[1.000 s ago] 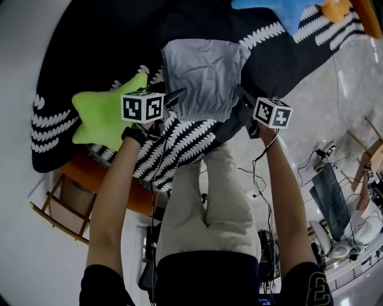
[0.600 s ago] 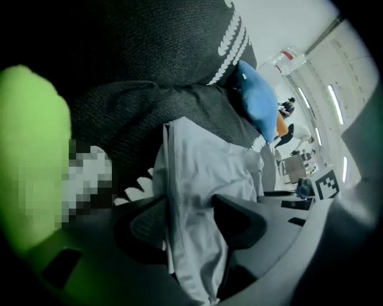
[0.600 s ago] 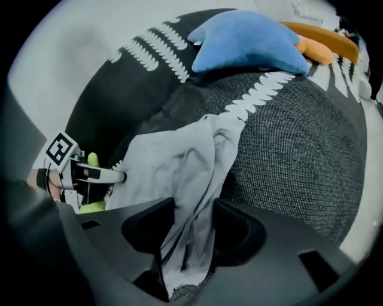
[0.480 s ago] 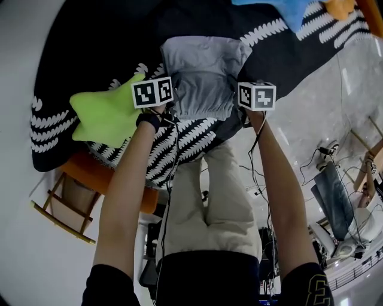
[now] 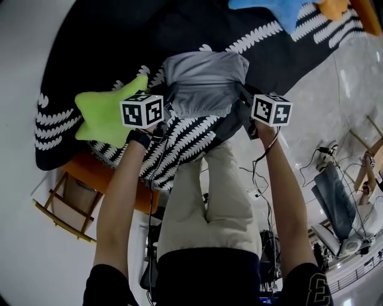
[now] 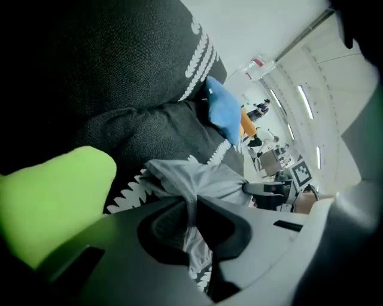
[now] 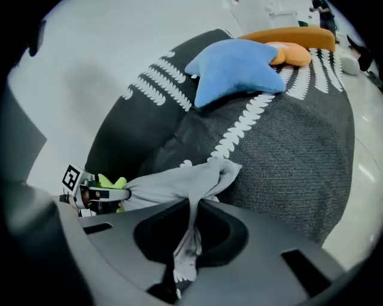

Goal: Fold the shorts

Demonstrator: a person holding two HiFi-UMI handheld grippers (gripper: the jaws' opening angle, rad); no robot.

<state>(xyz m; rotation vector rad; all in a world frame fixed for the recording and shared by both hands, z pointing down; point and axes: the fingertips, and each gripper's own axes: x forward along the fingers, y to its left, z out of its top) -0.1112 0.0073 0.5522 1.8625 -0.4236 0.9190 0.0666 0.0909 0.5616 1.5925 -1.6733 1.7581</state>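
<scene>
Both your grippers have just closed on the shorts (image 5: 203, 83). A second ago the jaws stood apart at the near corners; now the left gripper (image 6: 191, 220) pinches a fold of the grey fabric at the near left corner, and the right gripper (image 7: 190, 230) does the same at the near right corner. With that, the near edge has bunched and come up a little off the dark patterned cover (image 5: 108, 42), while the far part still lies flat between the green star pillow (image 5: 105, 116) and the blue star pillow (image 5: 269, 7). That looks like the grasp for the fold is made, so what remains is to carry this edge over. The held edge looks gathered, likely the waistband, so the waist faces you and the legs point away toward the blue pillow. The shorts are a little wider than deep, so the long axis runs side to side, from one gripper to the other.
</scene>
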